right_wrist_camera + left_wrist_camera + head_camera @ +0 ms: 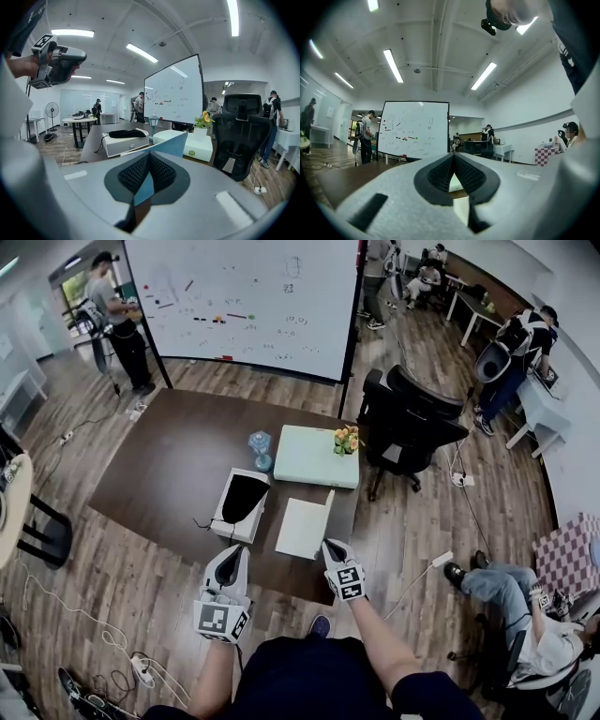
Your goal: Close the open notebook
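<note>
The notebook (pixel 302 527) lies open on the dark table (pixel 159 465) near its front edge, white pages up. Its blue cover (pixel 329 502) stands nearly upright along the right side. My right gripper (pixel 330 547) is at the cover's near end. In the right gripper view the blue cover (pixel 172 144) runs between the jaws, and that gripper (pixel 149 162) is shut on it. My left gripper (pixel 234 556) hovers left of the notebook at the table's edge. In the left gripper view it (pixel 453 161) is shut with nothing held.
A white box with a black pouch on top (pixel 242 505) sits left of the notebook. Behind are a pale green box (pixel 314 456), small flowers (pixel 346 439) and a blue lamp (pixel 260 448). A black office chair (pixel 408 418) stands right of the table, a whiteboard (pixel 244 301) beyond.
</note>
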Tool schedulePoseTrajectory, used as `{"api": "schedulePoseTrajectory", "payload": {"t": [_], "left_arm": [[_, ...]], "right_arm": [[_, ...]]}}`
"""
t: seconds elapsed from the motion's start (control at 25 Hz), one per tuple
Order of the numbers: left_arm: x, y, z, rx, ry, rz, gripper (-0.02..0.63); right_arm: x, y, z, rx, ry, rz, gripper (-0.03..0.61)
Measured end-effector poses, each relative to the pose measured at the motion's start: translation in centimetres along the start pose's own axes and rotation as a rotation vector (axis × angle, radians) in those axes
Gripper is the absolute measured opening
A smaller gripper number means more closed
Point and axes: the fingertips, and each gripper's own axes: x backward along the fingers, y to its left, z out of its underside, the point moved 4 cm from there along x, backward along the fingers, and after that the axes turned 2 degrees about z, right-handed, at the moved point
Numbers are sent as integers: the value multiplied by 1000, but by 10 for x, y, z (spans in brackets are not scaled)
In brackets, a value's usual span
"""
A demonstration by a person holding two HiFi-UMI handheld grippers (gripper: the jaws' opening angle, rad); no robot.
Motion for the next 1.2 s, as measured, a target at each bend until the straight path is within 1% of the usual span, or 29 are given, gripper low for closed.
{"api": "schedulePoseTrajectory", "payload": {"t": [0.28,0.56,0.96,1.2], "left_arm": [[5,10,-5,-2,-2,-13,-5],[10,22,-4,4,-1,-29,-5],[-1,19,-4,6,5,19,-5],[-8,14,-6,6,1,53,-5]], "right_arm": [[-18,14,-3,-10,19,-27,8],[-27,21,-7,-37,14,-22,8],[-13,7,-32,-56,-40,37,8],[8,-3,-60,-57,-109,81,8]]}}
